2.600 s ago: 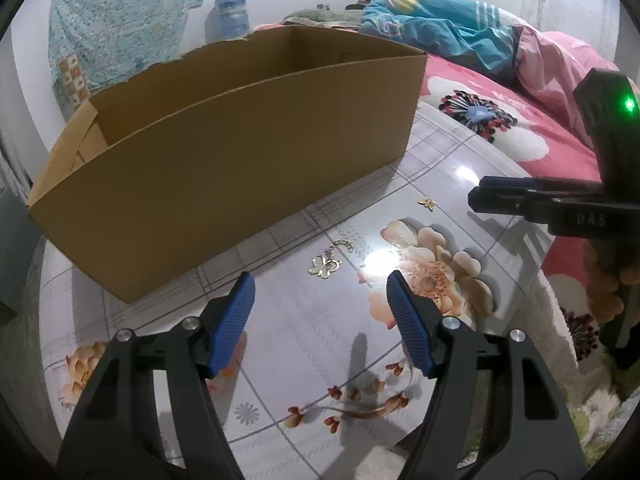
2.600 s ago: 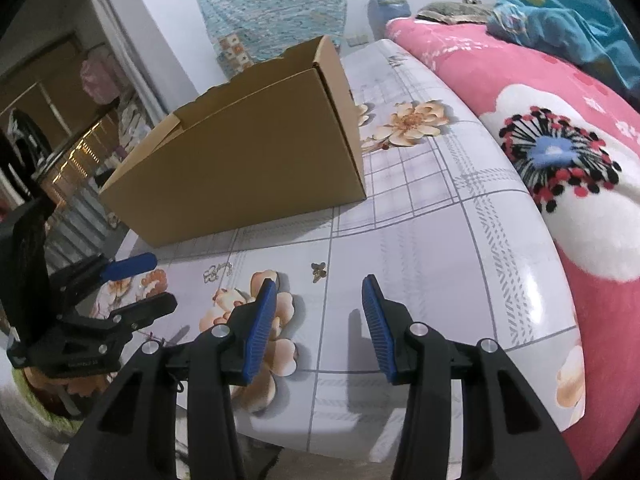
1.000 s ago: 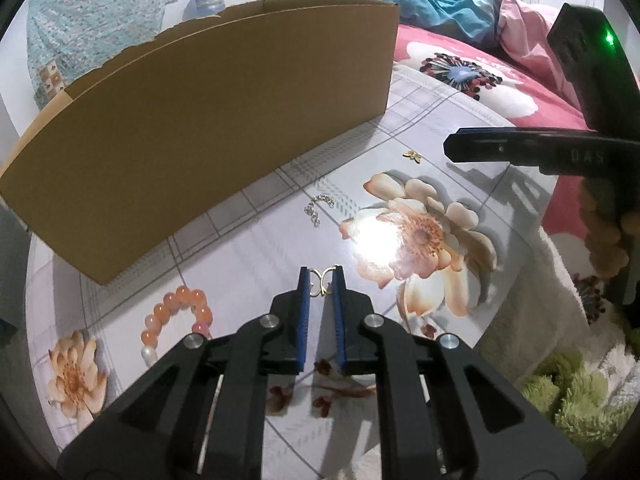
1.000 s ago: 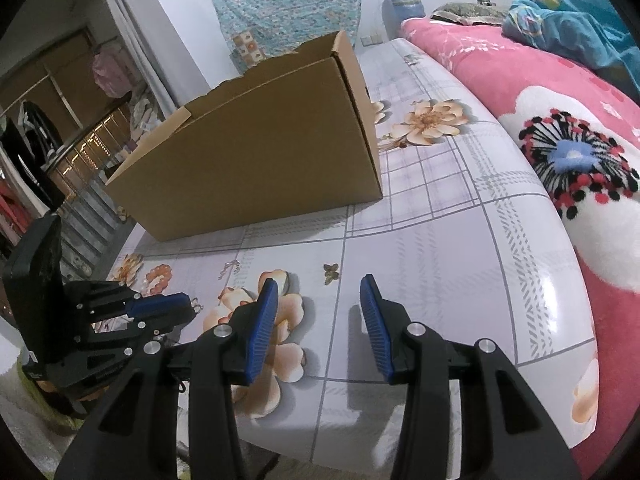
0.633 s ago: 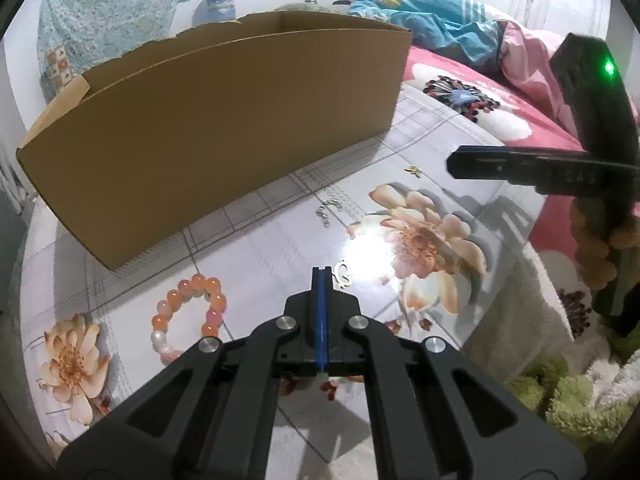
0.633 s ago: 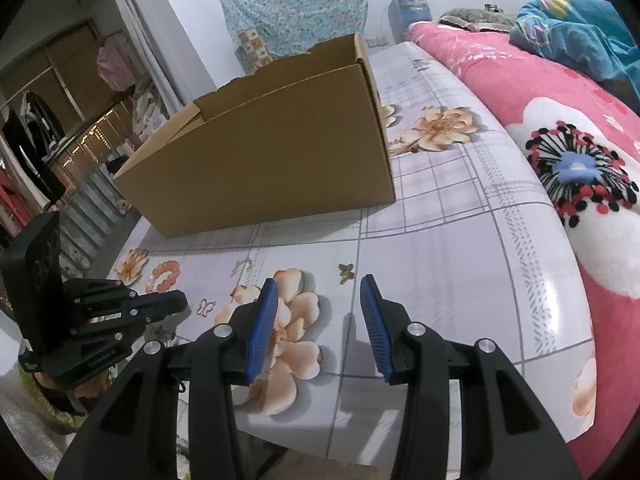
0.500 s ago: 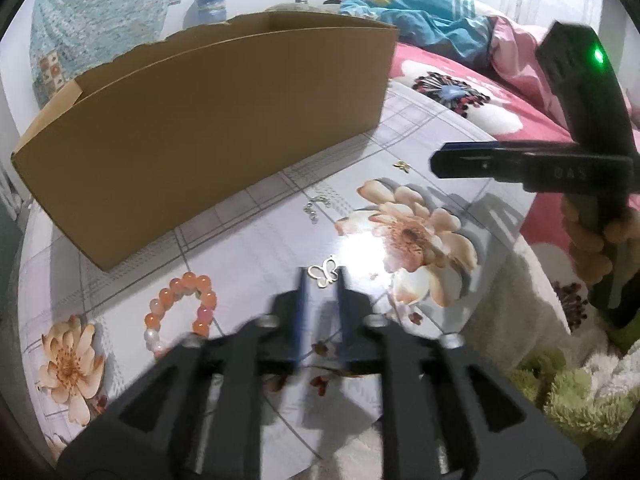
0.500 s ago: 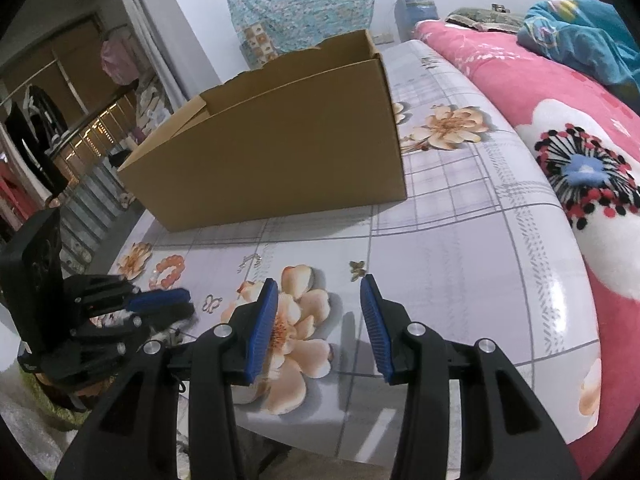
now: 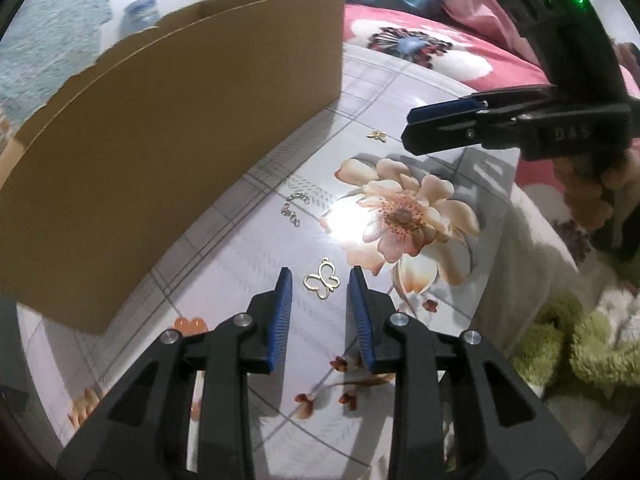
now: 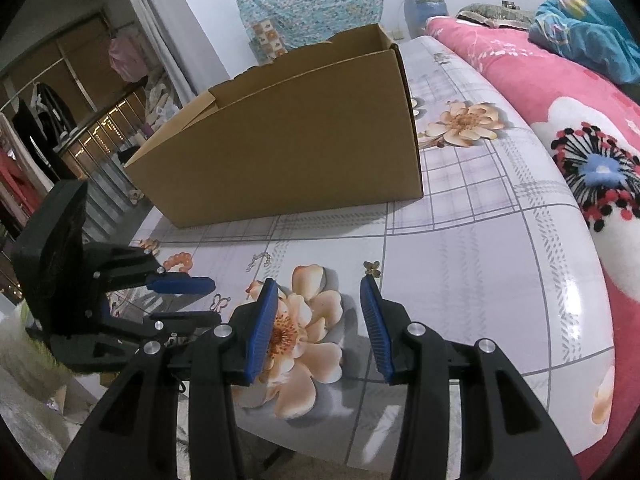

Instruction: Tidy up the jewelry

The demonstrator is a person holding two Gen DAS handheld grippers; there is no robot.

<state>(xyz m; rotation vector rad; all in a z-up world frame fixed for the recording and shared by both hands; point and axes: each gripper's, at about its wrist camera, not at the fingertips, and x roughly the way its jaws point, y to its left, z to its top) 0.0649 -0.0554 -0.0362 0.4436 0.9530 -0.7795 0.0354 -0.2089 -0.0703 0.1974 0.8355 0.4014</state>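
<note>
Left wrist view: fingers (image 9: pixel 285 280) of the left gripper (image 9: pixel 320 282) are being held apart, unclamped, straddling the butterfly pendant (image 9: pixel 322 281) on the counter (image 9: pixel 460 80), seemingly for pickup.

Cardboard box (image 9: pixel 168 128) walls the far side; tabletop (image 10: pixel 460 264) before it lies open

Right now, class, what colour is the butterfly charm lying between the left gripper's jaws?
Gold, an open outline butterfly charm; the left wrist view shows it best.

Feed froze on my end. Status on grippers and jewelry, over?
Left gripper open, butterfly pendant loose on table between its fingertips. Right gripper open, empty. Cardboard box unobstructed behind.
</note>
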